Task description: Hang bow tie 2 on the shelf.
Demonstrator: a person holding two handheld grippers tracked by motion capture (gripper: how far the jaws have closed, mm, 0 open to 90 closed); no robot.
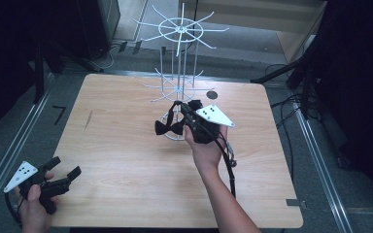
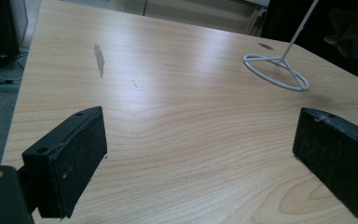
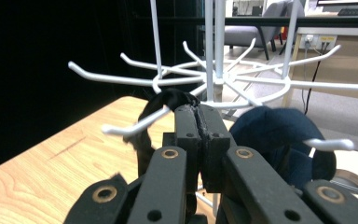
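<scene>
the right gripper (image 3: pixel 199 140), jaws clamped on a black strap (image 3: pixel 161 105), holds it at a hook of the white rack (image 1: pixel 179 82) near the table's (image 1: pixel 126 194) far edge; the strap may slip off that hook. the left gripper (image 1: pixel 65 167) hangs apart-jawed at the near left corner.

Lighting is dim and uneven. In the high view the desk (image 1: pixel 126 145) is moderately lit from above, while the surroundings fall to near black. In the left gripper view a pale sheen of glare crosses the wood toward the far edge. In the right gripper view the left side is black; the white rack (image 3: pixel 223 79) is bright, and the nearest tongs parts are slightly soft.
</scene>
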